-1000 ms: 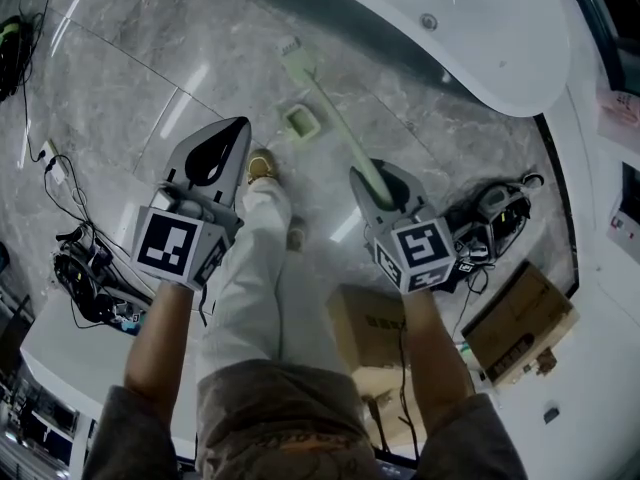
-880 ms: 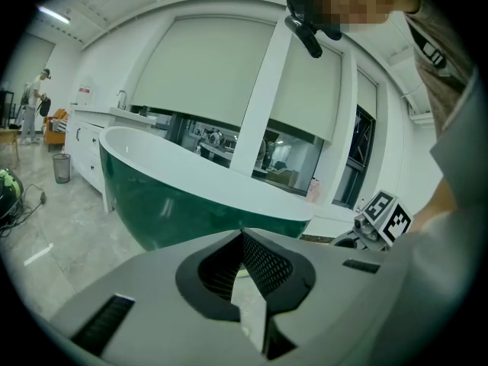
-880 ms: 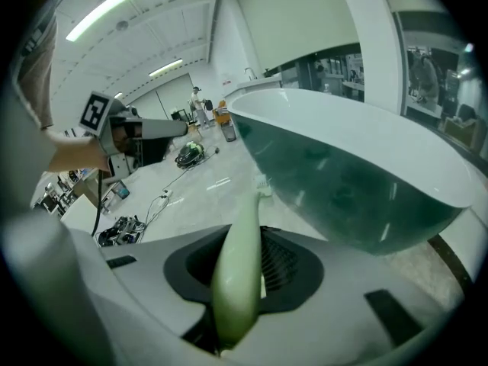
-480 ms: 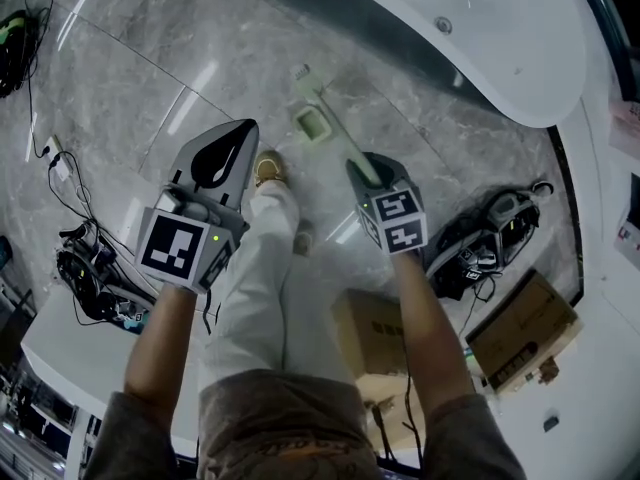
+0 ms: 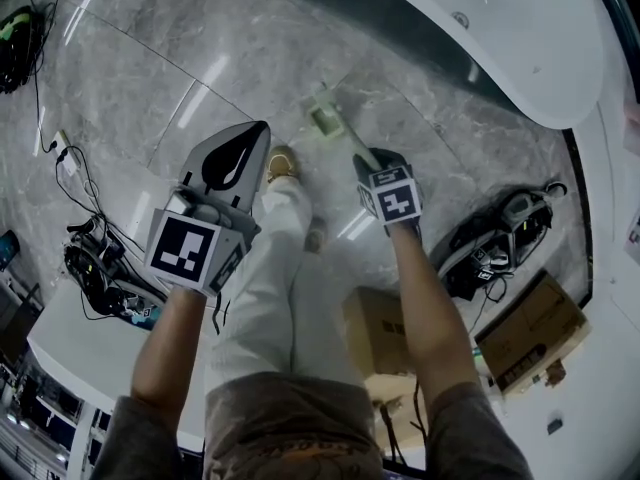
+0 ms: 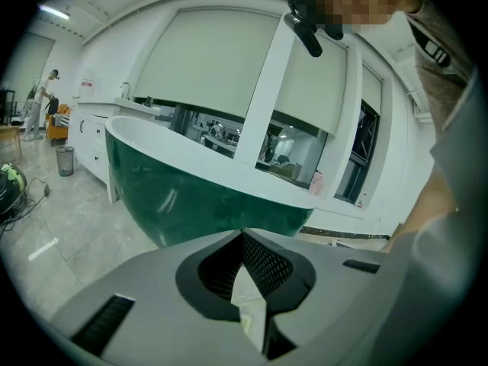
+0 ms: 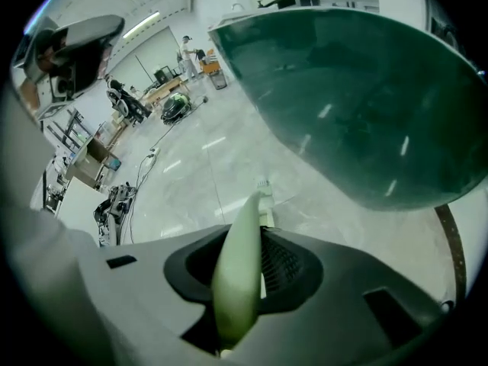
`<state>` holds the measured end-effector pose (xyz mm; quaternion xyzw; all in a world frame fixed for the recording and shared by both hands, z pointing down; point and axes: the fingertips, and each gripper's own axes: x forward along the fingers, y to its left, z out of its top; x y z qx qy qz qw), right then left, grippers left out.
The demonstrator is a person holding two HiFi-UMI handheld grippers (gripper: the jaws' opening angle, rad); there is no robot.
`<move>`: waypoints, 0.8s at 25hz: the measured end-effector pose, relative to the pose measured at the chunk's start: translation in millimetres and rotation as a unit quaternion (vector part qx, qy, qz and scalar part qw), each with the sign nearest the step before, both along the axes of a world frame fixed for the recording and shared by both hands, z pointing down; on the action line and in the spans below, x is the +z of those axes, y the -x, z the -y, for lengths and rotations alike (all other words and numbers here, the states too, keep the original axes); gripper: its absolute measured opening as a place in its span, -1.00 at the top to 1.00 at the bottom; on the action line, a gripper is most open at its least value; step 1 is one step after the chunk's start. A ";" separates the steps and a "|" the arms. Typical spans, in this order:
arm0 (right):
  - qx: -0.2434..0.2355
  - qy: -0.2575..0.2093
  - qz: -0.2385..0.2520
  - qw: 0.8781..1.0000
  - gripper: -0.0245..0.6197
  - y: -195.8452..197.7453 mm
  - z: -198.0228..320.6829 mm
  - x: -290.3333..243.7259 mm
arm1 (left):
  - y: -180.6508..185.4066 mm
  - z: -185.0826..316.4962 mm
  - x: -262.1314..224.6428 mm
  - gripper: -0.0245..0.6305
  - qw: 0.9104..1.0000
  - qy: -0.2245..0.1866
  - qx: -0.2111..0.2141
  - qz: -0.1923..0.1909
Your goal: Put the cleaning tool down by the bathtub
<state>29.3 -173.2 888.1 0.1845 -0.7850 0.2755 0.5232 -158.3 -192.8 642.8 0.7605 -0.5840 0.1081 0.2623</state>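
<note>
The cleaning tool [image 5: 328, 118] is a pale green long-handled brush. Its head hangs low over the marble floor, just in front of the bathtub [image 5: 500, 38]. My right gripper [image 5: 362, 160] points steeply down and is shut on the brush handle [image 7: 235, 273], which runs out between the jaws to the brush head [image 7: 264, 195]. The tub's dark green wall [image 7: 358, 97] fills the right of that view. My left gripper [image 5: 258, 133] hovers to the left above the person's leg, shut with nothing in it. The left gripper view looks past its jaws [image 6: 245, 239] at the green tub [image 6: 191, 181].
The person's leg and shoe [image 5: 280, 165] stand between the grippers. Cardboard boxes [image 5: 378, 333] [image 5: 525, 328] and a dark device with cables [image 5: 495, 236] lie at the right. Cables and gear [image 5: 95, 263] and a white table [image 5: 70, 353] are at the left.
My right gripper has sunk toward the floor with the brush and tipped further down. The brush head is now lower. The left gripper has barely moved.
</note>
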 end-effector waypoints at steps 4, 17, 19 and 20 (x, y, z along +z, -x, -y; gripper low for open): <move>0.001 0.041 -0.037 0.998 0.62 -3.7 -5.4 18.3 | -1.9 -4.9 5.1 0.92 1.000 0.008 0.005 -0.001; -0.031 0.098 -0.096 0.990 0.62 4.0 -12.1 43.0 | 5.8 -7.5 14.9 0.93 1.000 0.021 0.002 -0.007; -0.031 0.106 -0.108 0.988 0.63 0.8 -12.4 46.8 | 7.2 -6.8 15.4 0.93 1.000 0.021 0.001 -0.008; -0.030 0.109 -0.113 0.987 0.63 -0.5 -12.2 48.5 | 8.3 -7.1 15.9 0.92 1.000 0.021 0.000 -0.009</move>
